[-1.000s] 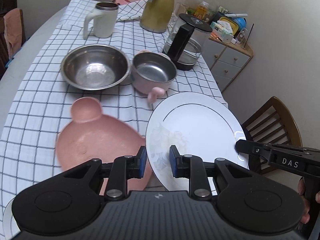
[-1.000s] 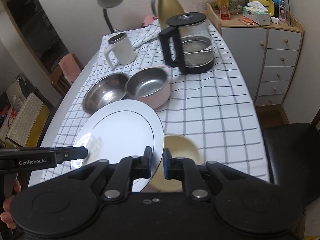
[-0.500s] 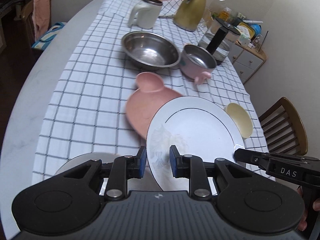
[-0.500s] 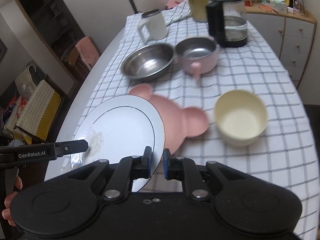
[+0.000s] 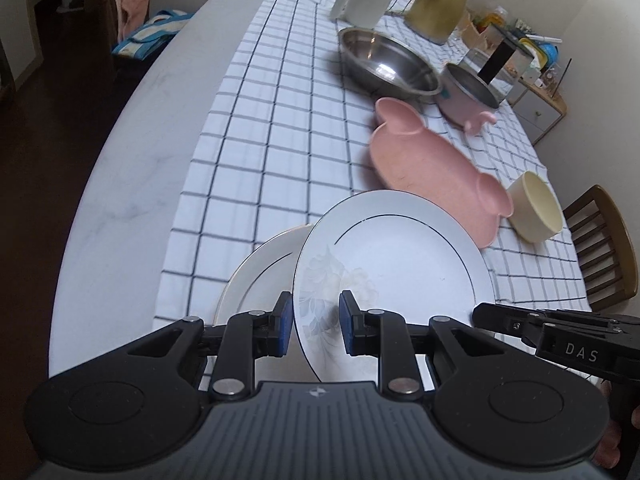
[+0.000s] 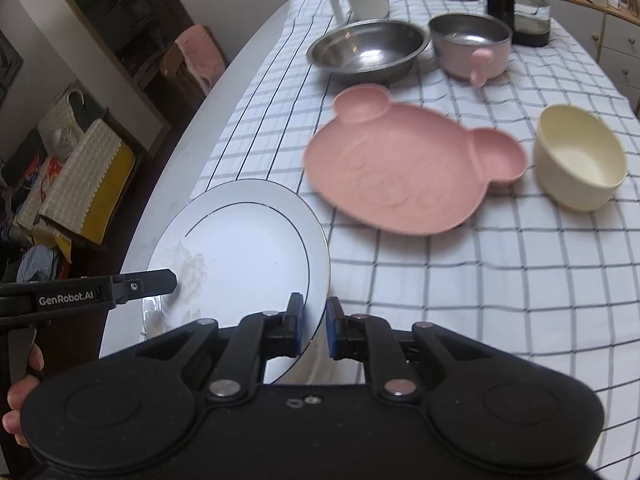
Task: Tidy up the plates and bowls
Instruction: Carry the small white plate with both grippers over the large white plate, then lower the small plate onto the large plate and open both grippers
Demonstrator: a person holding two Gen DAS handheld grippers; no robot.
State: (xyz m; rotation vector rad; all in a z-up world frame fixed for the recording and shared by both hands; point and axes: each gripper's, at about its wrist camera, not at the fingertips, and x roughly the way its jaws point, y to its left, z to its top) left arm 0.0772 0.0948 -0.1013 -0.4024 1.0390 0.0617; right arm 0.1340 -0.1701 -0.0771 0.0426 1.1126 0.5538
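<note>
- The left hand-held gripper [image 5: 312, 322] is closed on the near rim of a white plate [image 5: 400, 256], and the right hand-held gripper [image 6: 312, 330] is clamped on the opposite rim of the same plate [image 6: 240, 248], so the plate is held between the two, tilted, above the near end of the bench [image 5: 132, 152].
- The step in hand is judged to be stacking: the held plate is being carried over a second white plate [image 5: 260, 276] lying on the bench edge just beside and below it.
- The next move is judged to call for levelling the held plate, centring it over the lower one and lowering it gently before both grips are released.
- The second plate is shown clearly only in the left wrist view; in the right wrist view it is almost wholly hidden behind the held plate.
- The pink bear-shaped plate [image 6: 404, 168], cream bowl [image 6: 580, 160], steel bowl [image 6: 368, 50] and pink pot [image 6: 472, 46] are seen in both views, well apart from the held plate.
</note>
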